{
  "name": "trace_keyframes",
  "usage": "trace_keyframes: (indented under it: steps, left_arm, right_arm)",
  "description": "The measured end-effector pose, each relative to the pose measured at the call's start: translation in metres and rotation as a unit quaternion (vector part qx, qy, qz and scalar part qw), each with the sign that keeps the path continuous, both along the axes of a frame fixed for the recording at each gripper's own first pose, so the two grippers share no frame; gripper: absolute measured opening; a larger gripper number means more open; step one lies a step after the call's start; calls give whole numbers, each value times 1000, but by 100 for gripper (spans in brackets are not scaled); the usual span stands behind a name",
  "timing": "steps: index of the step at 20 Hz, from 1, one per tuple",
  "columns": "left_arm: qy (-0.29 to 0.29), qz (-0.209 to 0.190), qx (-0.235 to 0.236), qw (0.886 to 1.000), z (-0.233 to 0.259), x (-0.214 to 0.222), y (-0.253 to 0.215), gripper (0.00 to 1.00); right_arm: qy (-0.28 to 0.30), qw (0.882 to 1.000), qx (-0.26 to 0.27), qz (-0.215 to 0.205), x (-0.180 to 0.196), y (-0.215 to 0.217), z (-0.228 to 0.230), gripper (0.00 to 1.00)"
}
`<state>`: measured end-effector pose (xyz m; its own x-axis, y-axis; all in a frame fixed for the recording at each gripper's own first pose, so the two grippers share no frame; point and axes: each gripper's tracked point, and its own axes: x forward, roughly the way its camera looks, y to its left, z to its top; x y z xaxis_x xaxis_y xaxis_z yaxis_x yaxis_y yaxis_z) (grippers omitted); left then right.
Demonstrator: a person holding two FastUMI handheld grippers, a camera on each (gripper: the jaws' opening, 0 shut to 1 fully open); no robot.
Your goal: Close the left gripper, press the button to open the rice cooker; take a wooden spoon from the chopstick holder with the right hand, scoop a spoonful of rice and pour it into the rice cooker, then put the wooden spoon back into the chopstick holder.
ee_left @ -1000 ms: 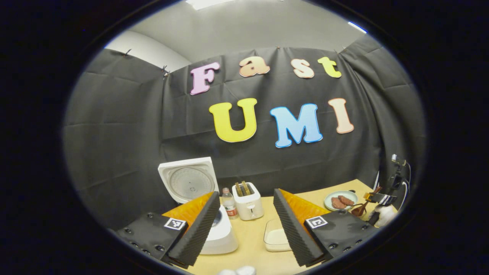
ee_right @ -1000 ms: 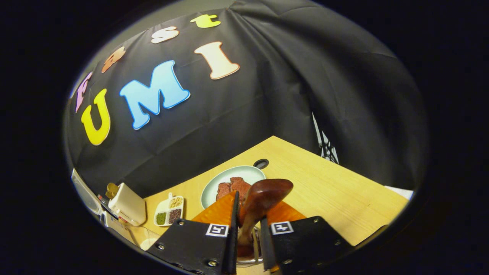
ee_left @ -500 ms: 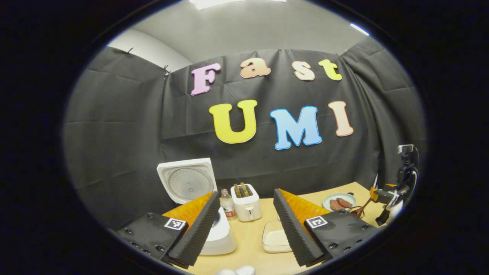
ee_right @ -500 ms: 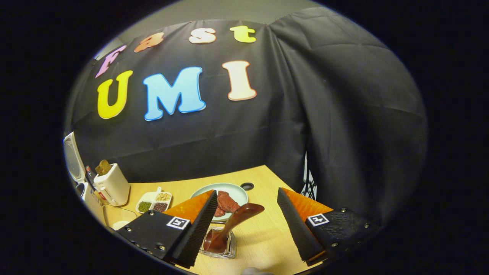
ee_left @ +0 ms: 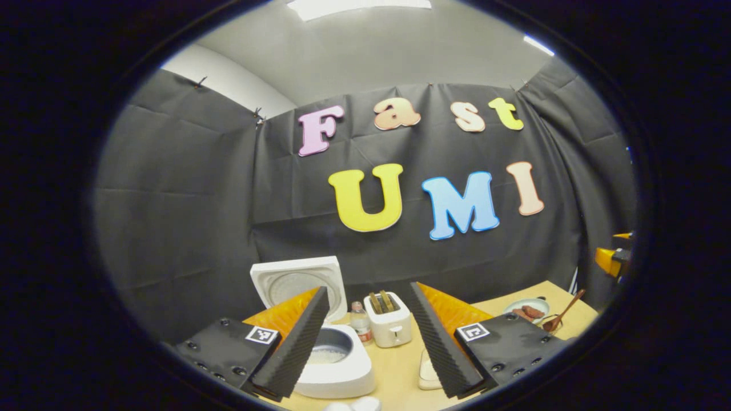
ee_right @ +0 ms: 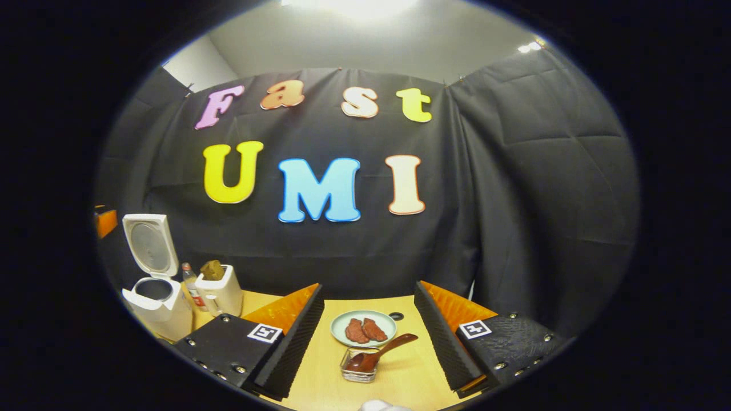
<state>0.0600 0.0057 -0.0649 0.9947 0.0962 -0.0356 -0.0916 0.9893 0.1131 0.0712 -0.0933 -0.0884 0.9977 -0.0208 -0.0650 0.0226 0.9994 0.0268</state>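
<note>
Lit from above by ceiling lights (ee_left: 358, 5), seen as a bright panel at the top of the left gripper view and as a blown-out glare patch (ee_right: 354, 7) in the right gripper view. Evenly and fairly brightly lit on the table (ee_right: 400, 377), with only soft, short shadows under the plate (ee_right: 364, 328) and spoon (ee_right: 380, 353). Dark cloth wall (ee_left: 188, 200) soaking up light, creases still readable. Strong fisheye bending toward the edges, straight lines curved, brightness falling off at the rim. Sharp in the centre, softer and slightly smeared near the borders. No motion blur visible.
</note>
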Motion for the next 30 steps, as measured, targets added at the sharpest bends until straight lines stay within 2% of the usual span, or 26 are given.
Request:
trace_keyframes:
  steps: [1,5,9,10,11,12,13,14,15,16,18,20,21,23,29,30]
  left_arm:
    - [-1,10,0,1000,5,9,15,96]
    - [-17,39,-17,999,42,58,61,96]
    - [-31,58,-13,998,69,108,101,96]
    - [-36,62,-13,997,75,122,110,97]
    - [-36,66,-12,997,77,135,118,97]
    - [-36,69,-14,997,80,148,127,98]
    - [-34,73,-17,997,80,160,135,96]
    - [-30,76,-22,996,78,173,142,95]
    - [-26,80,-25,996,78,186,149,95]
    - [-23,80,-28,996,74,200,155,99]
    - [-10,87,-31,996,63,225,169,100]
    - [9,94,-36,995,45,250,180,100]
    - [20,93,-38,995,34,261,186,100]
    - [44,106,-33,993,10,282,200,99]
    - [108,124,-37,986,-45,317,219,96]
    - [117,121,-37,985,-51,320,216,99]
  right_arm:
    - [3,1000,18,5,-7,8,7,97]
    - [-6,999,34,10,-33,31,38,97]
    - [-3,1000,22,-3,-50,41,51,98]
    - [-2,1000,20,-7,-53,44,54,93]
    - [-2,1000,19,-7,-54,46,55,98]
    - [-1,1000,14,-8,-56,51,58,93]
    - [1,1000,9,-4,-57,57,60,93]
    - [2,1000,4,-1,-59,65,61,98]
    - [2,1000,-3,2,-59,70,65,98]
    - [3,1000,-7,8,-59,78,66,98]
    - [4,1000,-15,19,-60,94,69,98]
    - [9,999,-17,27,-58,104,68,93]
    - [9,999,-16,32,-57,108,70,98]
    - [14,999,-17,35,-56,113,67,98]
    - [32,998,-19,41,-52,118,58,98]
    - [33,998,-17,41,-52,119,56,98]
